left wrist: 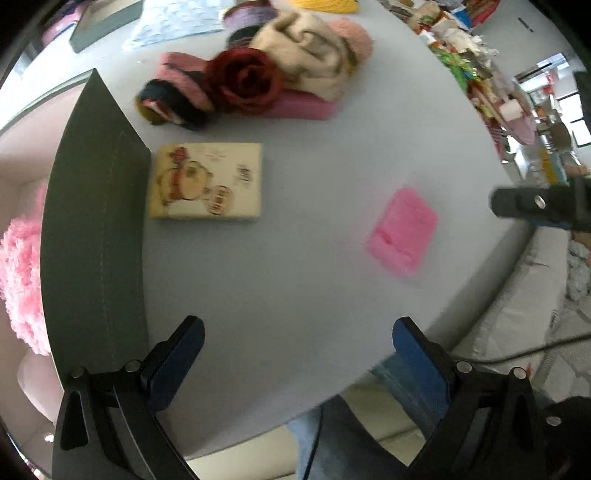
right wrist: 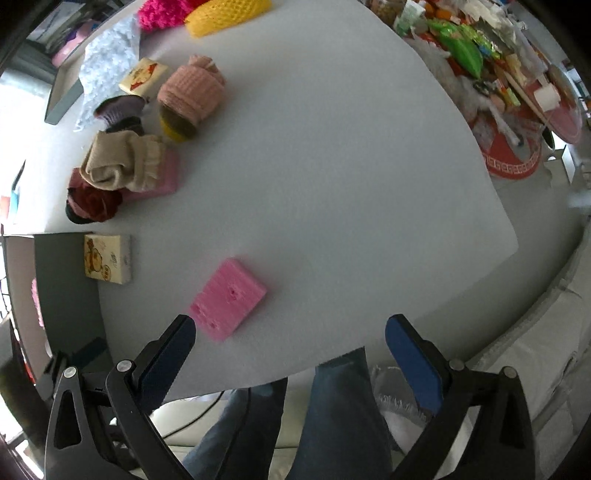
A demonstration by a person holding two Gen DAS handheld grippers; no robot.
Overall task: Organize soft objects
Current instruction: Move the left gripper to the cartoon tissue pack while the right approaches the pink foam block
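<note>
On the grey worktop (left wrist: 295, 295), seen from the left wrist, the left tongs (left wrist: 297, 354) stood wide and empty above bare surface, the pink sponge (left wrist: 402, 230) ahead to the right and a printed tissue pack (left wrist: 207, 181) touching the dark bin (left wrist: 96, 236), where pink fluff (left wrist: 22, 273) already lay. This looked like the pause between pickups.

From the right wrist, the right tongs (right wrist: 290, 350) were also wide and empty, the pink sponge (right wrist: 229, 297) just beyond the left finger; next they would need to straddle it. Only this view showed the yellow mesh (right wrist: 225, 14).
</note>
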